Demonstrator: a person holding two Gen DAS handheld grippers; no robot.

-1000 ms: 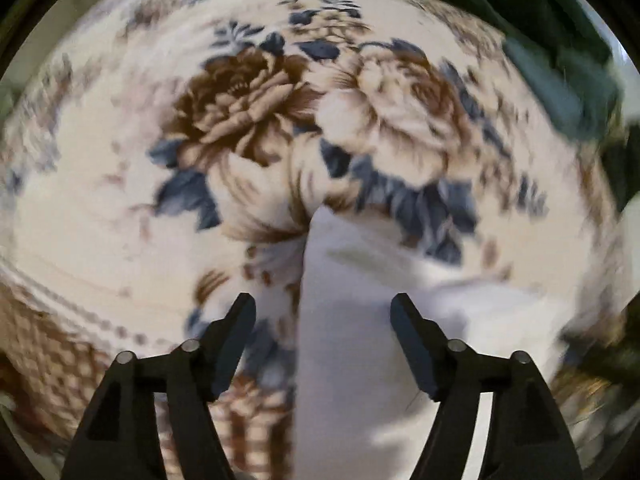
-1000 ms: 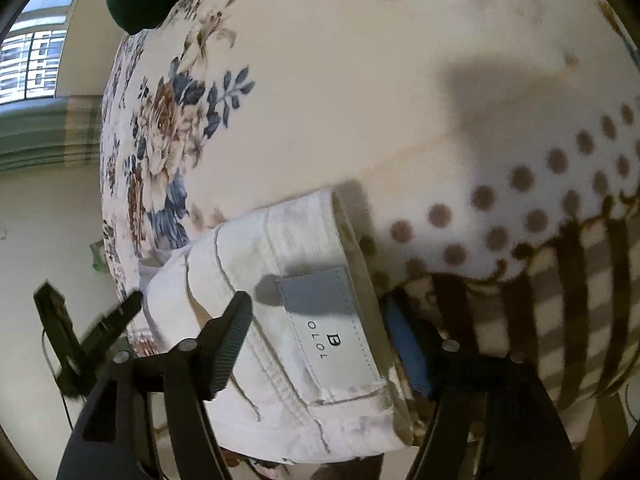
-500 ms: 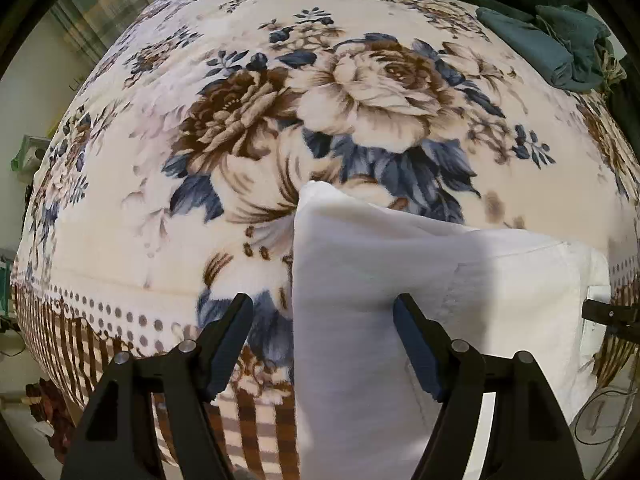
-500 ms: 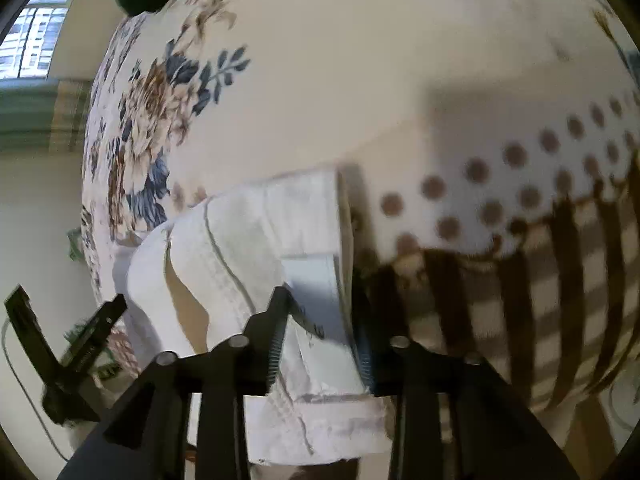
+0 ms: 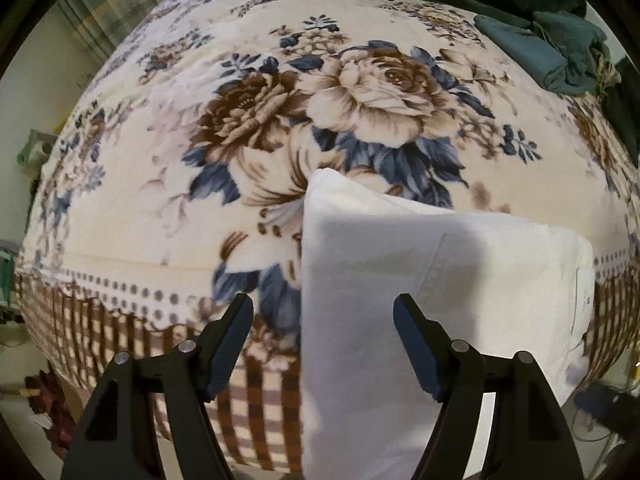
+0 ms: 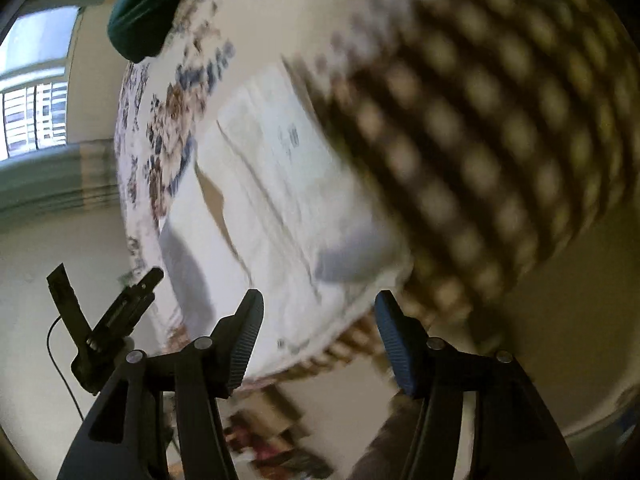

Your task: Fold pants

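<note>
White folded pants (image 5: 420, 280) lie at the near edge of a bed covered by a floral blanket (image 5: 320, 92). My left gripper (image 5: 322, 312) hovers over the pants' left fold edge, open, its pads clear of the cloth. In the blurred right wrist view the pants (image 6: 280, 184) lie ahead with their label side up. My right gripper (image 6: 319, 304) stands back from them with its jaws opening. The pants' near edge shows in the gap, but neither pad presses on it. My left gripper (image 6: 108, 320) shows at the lower left of that view.
A heap of dark green clothes (image 5: 540, 40) lies at the bed's far right. The blanket's brown checked border (image 5: 100, 332) hangs over the bed's edge. A window (image 6: 32, 120) is on the far wall, and clutter lies on the floor (image 6: 272, 452) below.
The right gripper pinched the pants' waistband by the label, then let go and drew back quickly, leaving its view blurred. The left gripper pulled back a little, so more of the pants shows.
</note>
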